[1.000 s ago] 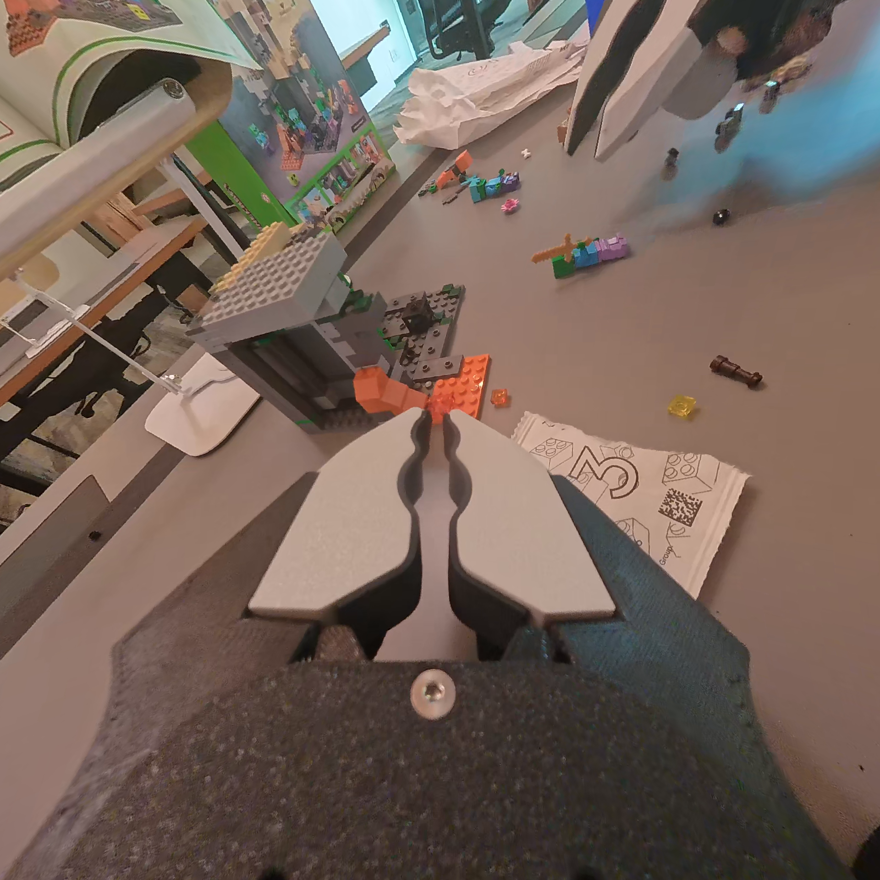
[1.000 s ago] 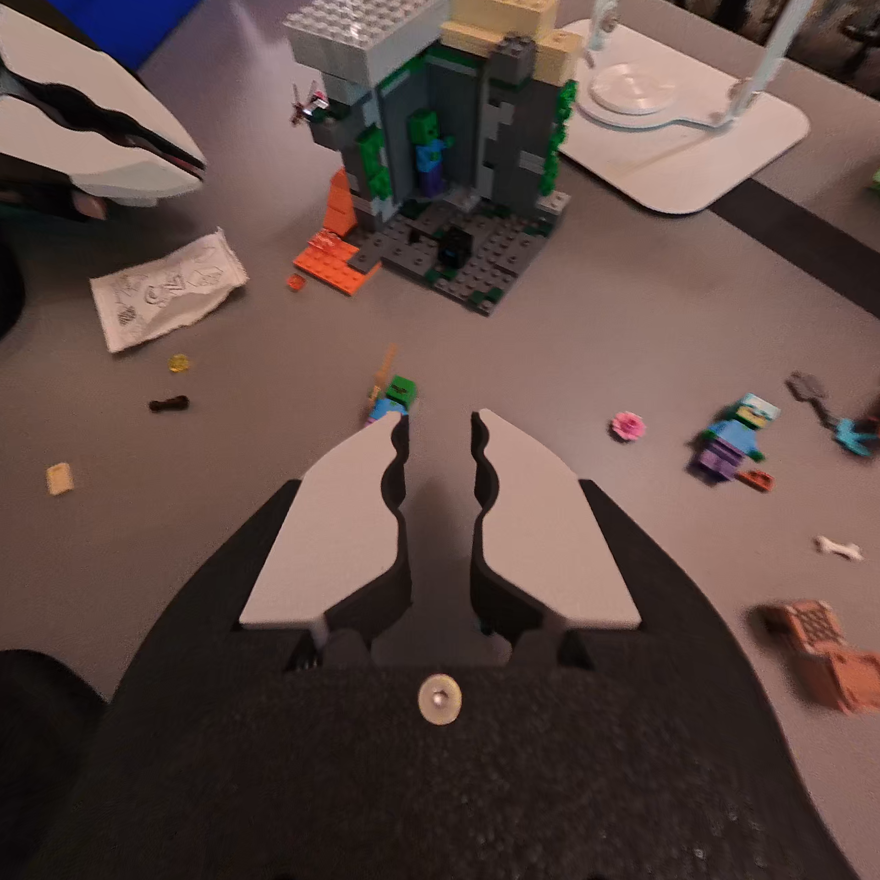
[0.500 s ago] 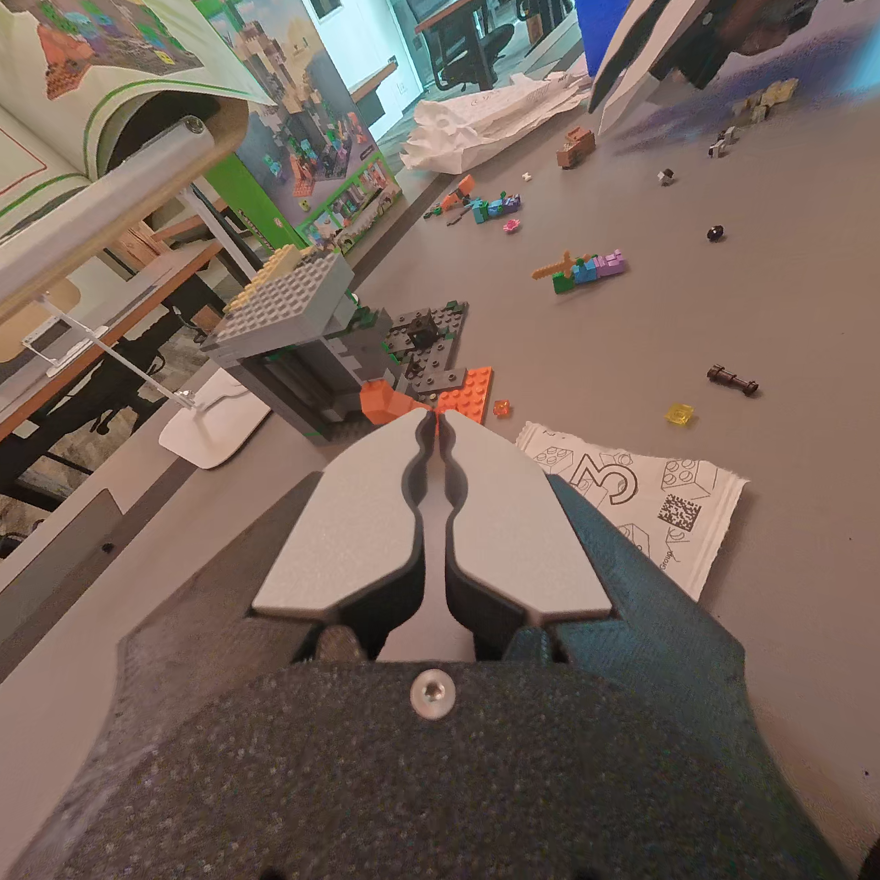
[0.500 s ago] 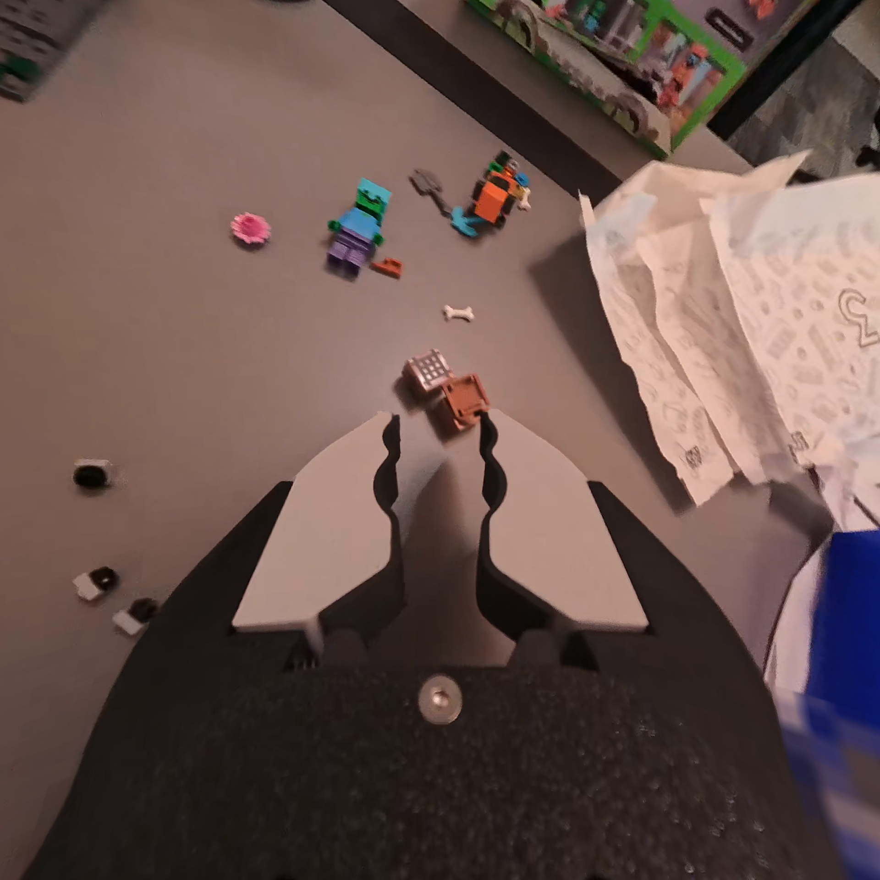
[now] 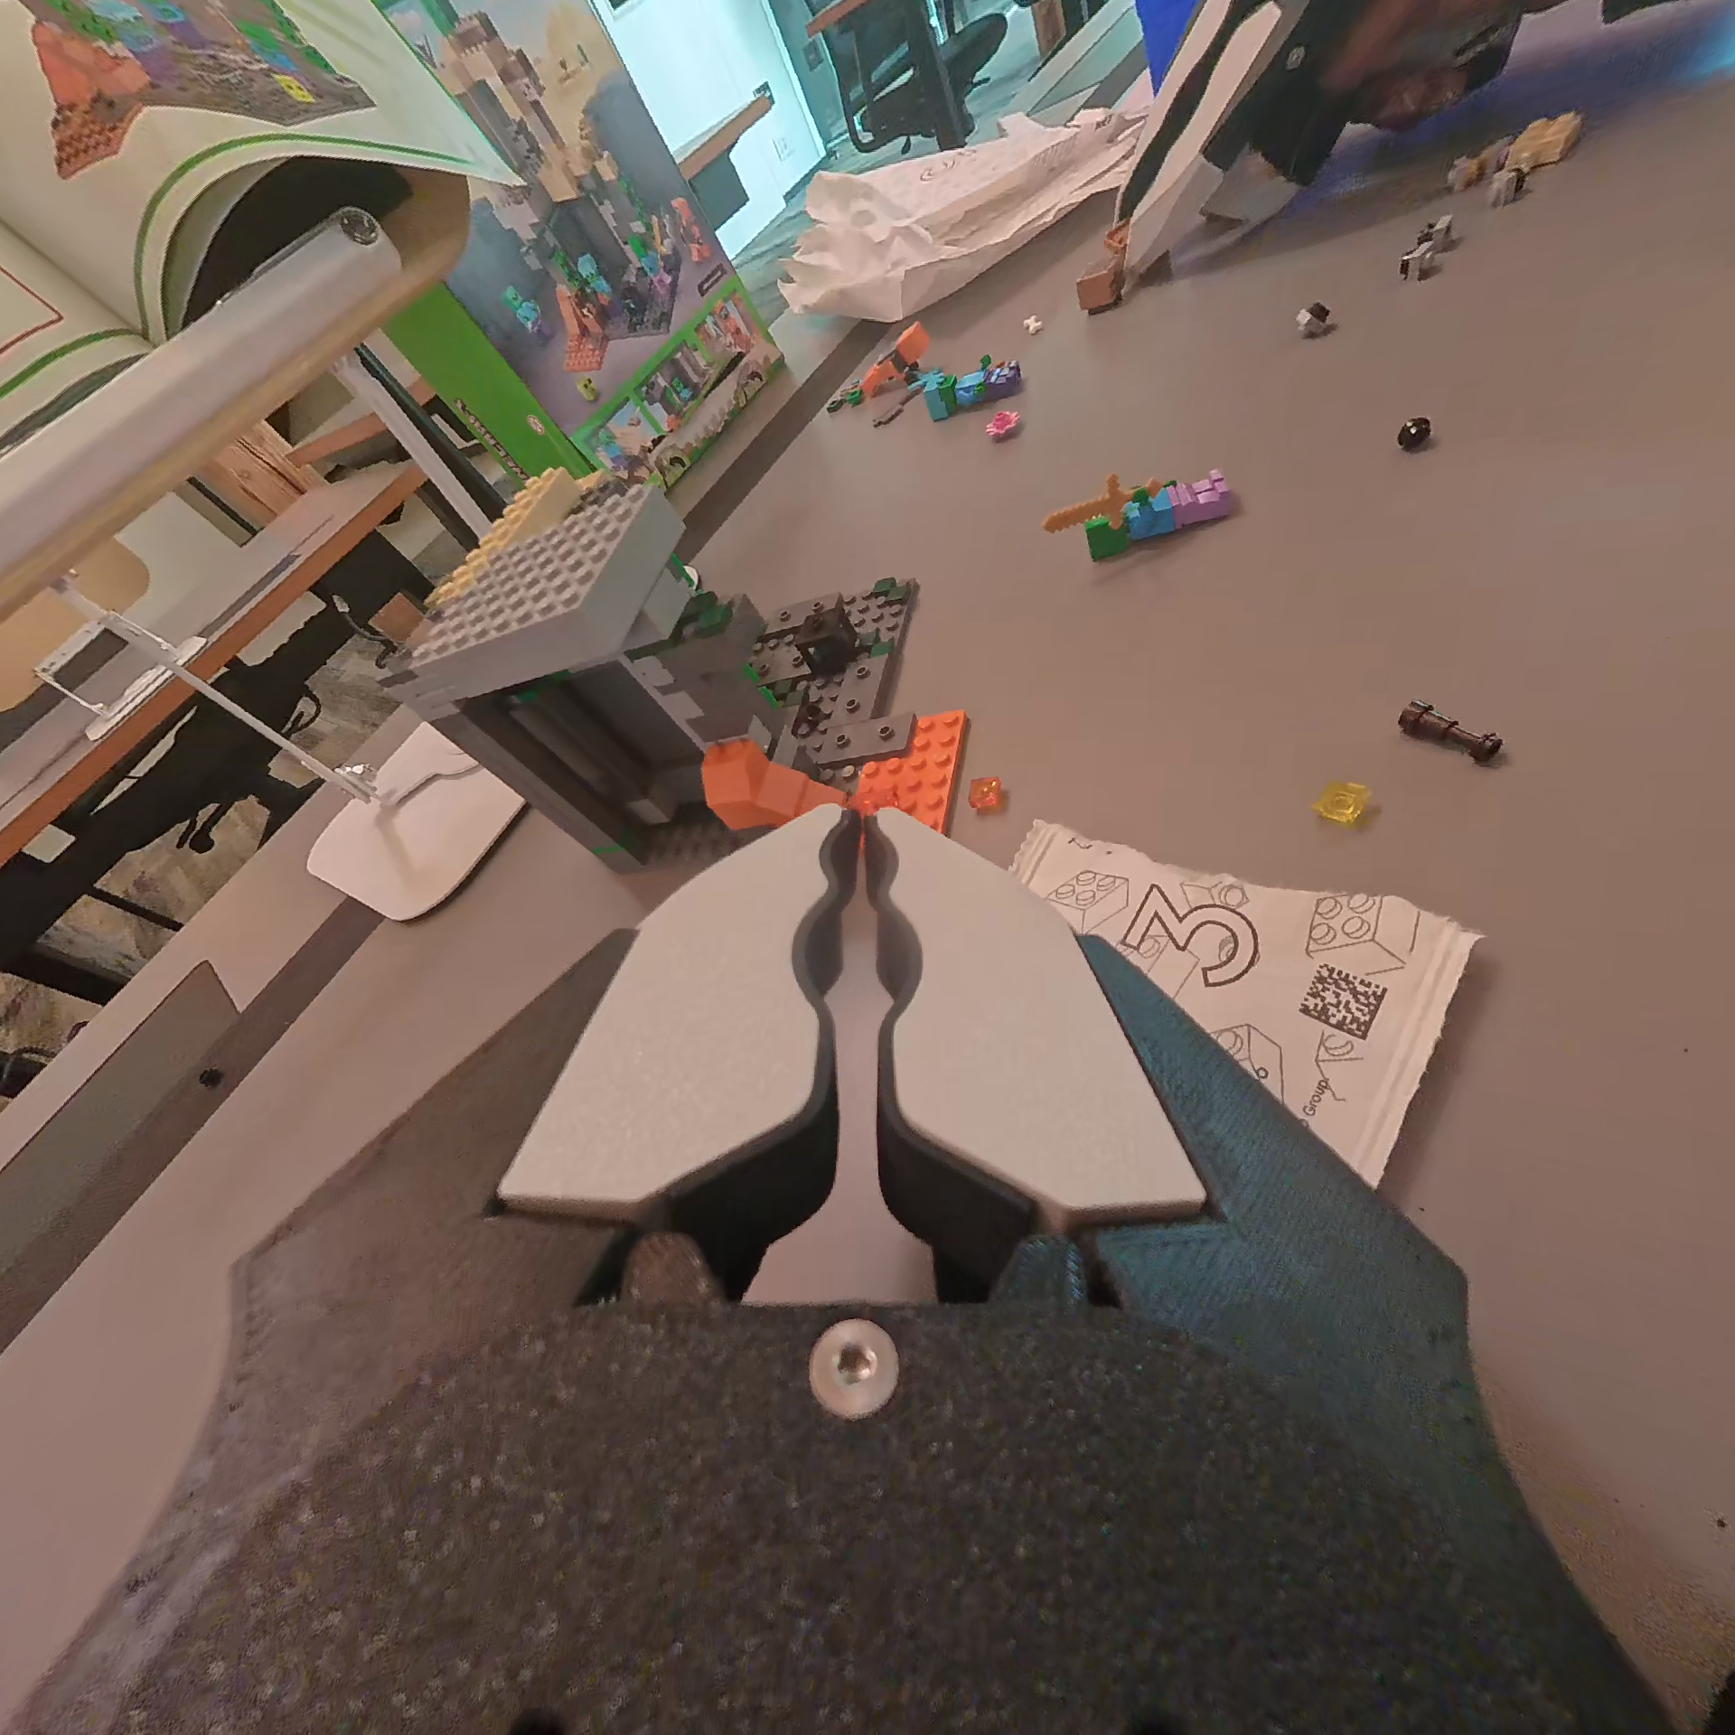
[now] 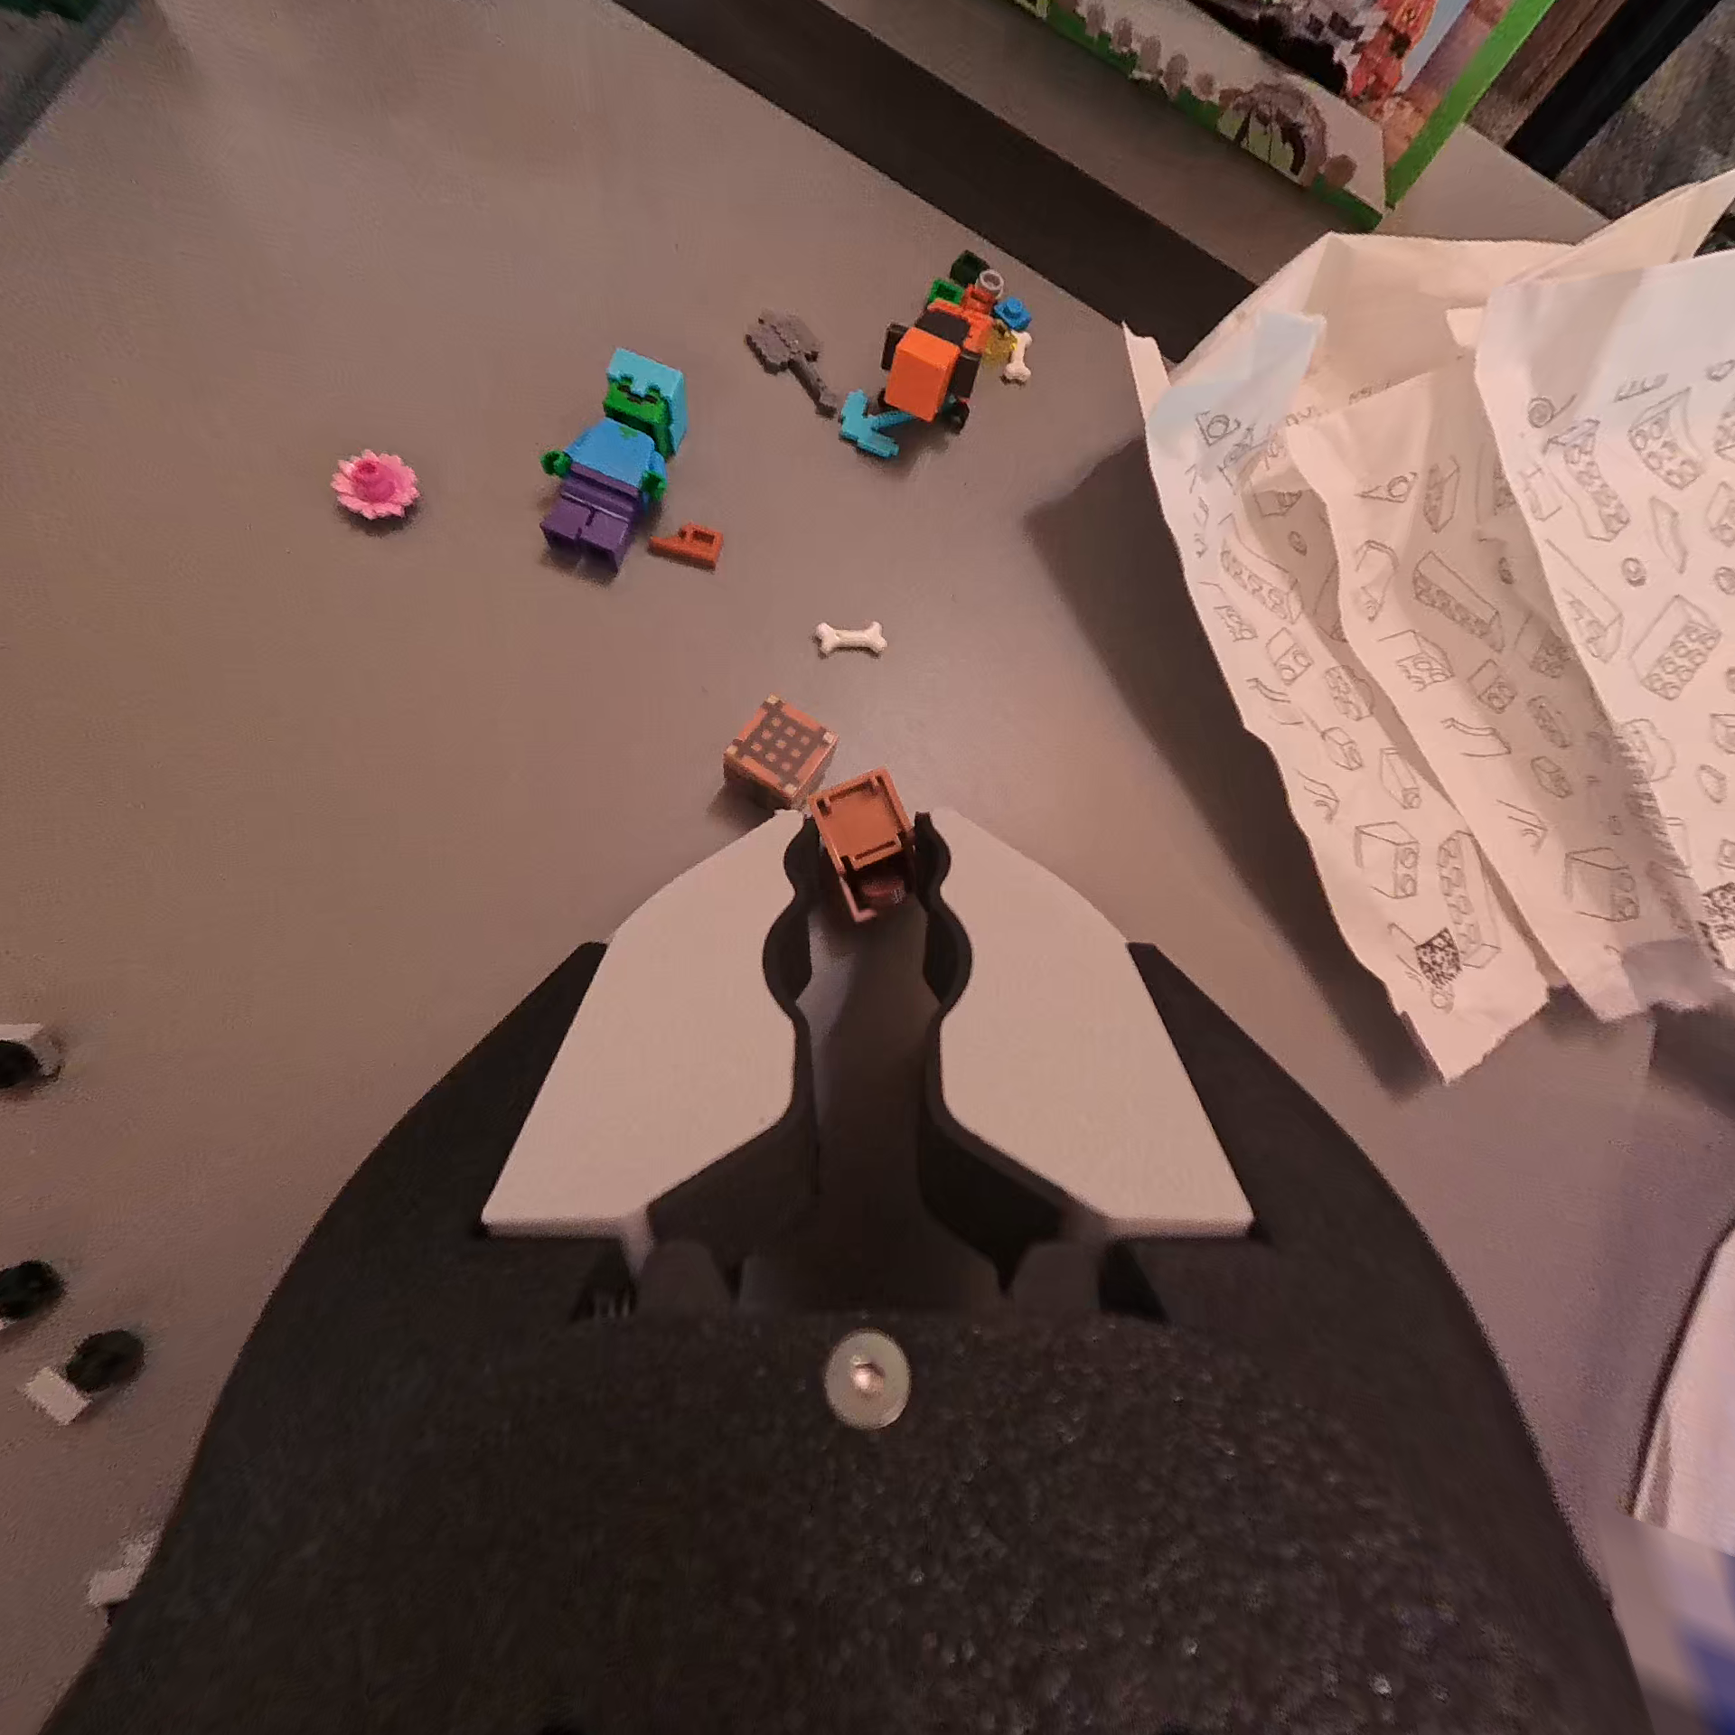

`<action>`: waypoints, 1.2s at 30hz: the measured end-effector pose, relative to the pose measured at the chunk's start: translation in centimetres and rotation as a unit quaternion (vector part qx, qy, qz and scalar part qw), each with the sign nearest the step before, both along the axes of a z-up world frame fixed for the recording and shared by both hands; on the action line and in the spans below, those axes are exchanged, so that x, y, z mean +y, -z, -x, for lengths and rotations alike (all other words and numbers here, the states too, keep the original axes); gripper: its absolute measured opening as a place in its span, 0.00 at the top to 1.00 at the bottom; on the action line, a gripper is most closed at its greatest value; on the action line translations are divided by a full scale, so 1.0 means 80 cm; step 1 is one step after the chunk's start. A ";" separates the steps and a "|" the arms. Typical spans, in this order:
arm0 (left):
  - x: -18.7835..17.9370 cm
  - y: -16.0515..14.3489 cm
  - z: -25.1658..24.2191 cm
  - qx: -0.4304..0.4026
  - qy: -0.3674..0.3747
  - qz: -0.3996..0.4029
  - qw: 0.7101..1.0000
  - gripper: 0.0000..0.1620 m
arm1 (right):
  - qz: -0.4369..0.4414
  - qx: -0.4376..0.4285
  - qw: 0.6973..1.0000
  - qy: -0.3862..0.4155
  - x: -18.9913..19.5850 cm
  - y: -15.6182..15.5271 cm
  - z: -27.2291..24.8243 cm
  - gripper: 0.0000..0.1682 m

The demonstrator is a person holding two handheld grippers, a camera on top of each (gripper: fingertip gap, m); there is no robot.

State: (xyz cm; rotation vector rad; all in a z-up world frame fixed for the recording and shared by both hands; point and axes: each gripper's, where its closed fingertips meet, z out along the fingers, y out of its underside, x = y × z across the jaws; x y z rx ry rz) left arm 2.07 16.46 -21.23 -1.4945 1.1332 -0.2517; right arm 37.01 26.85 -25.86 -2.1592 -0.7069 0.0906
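My right gripper (image 6: 862, 840) has its fingertips closed on the two sides of a small brown hollow brick (image 6: 854, 812) on the grey table (image 6: 282, 751). A brown cube with a grid top (image 6: 779, 751) lies just ahead of it, touching or nearly so. My left gripper (image 5: 859, 828) is shut and empty, low over the table. Its tips point at an orange plate (image 5: 915, 770) at the foot of a grey brick building (image 5: 582, 657). The right gripper (image 5: 1155, 235) also shows far off in the left wrist view, over the brown brick (image 5: 1100, 286).
Near the right gripper lie a white bone (image 6: 850, 638), a zombie figure (image 6: 615, 460), a pink flower (image 6: 374, 483), an orange figure cluster (image 6: 925, 366) and crumpled paper bags (image 6: 1455, 610). By the left gripper are a flat paper bag (image 5: 1249, 976), a yellow tile (image 5: 1343, 805), a sword figure (image 5: 1145, 512) and a white stand base (image 5: 413, 845). Left tips to right tips: about 35 centimetres. My left gripper is the nearer one to the orange plate (image 5: 915, 770): about 8 centimetres, against 30 centimetres.
My right gripper swung right from the building to the brown pieces, moved onto the hollow brick and narrowed around it. My left gripper closed its small gap and barely moved.
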 end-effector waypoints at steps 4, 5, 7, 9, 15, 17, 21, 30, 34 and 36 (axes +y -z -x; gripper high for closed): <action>-0.001 0.003 -0.001 0.009 0.002 -0.001 1.000 1.00 | -0.032 0.005 0.999 0.007 -0.001 -0.016 -0.001 0.89; -0.001 0.003 -0.002 0.011 0.003 -0.002 1.000 1.00 | -0.038 0.010 0.999 0.011 -0.001 -0.021 -0.001 0.89; -0.002 0.005 -0.002 0.016 0.004 -0.003 1.000 1.00 | -0.044 0.011 0.999 0.024 0.001 -0.024 -0.006 0.89; -0.002 0.006 -0.003 0.019 0.005 -0.004 1.000 1.00 | -0.035 -0.004 0.998 0.045 0.003 -0.017 -0.018 0.89; -0.002 0.007 -0.003 0.022 0.005 -0.004 1.000 1.00 | -0.011 0.002 0.994 0.110 0.009 -0.007 -0.044 0.86; -0.002 0.007 -0.003 0.024 0.006 -0.005 1.000 1.00 | -0.011 0.006 0.993 0.119 0.008 -0.008 -0.049 0.83; -0.003 0.008 -0.004 0.026 0.007 -0.006 1.000 1.00 | -0.025 0.021 0.992 0.119 0.008 -0.017 -0.047 0.80; -0.003 0.011 -0.005 0.035 0.007 -0.006 0.999 1.00 | -0.055 0.014 0.998 0.025 0.002 -0.033 0.018 0.81; -0.003 0.011 -0.005 0.037 0.008 -0.007 0.999 1.00 | -0.054 -0.064 0.996 0.011 0.008 -0.013 0.036 0.84; -0.004 0.011 -0.005 0.038 0.009 -0.008 0.999 1.00 | -0.045 -0.090 0.995 0.021 0.011 -0.004 0.034 0.81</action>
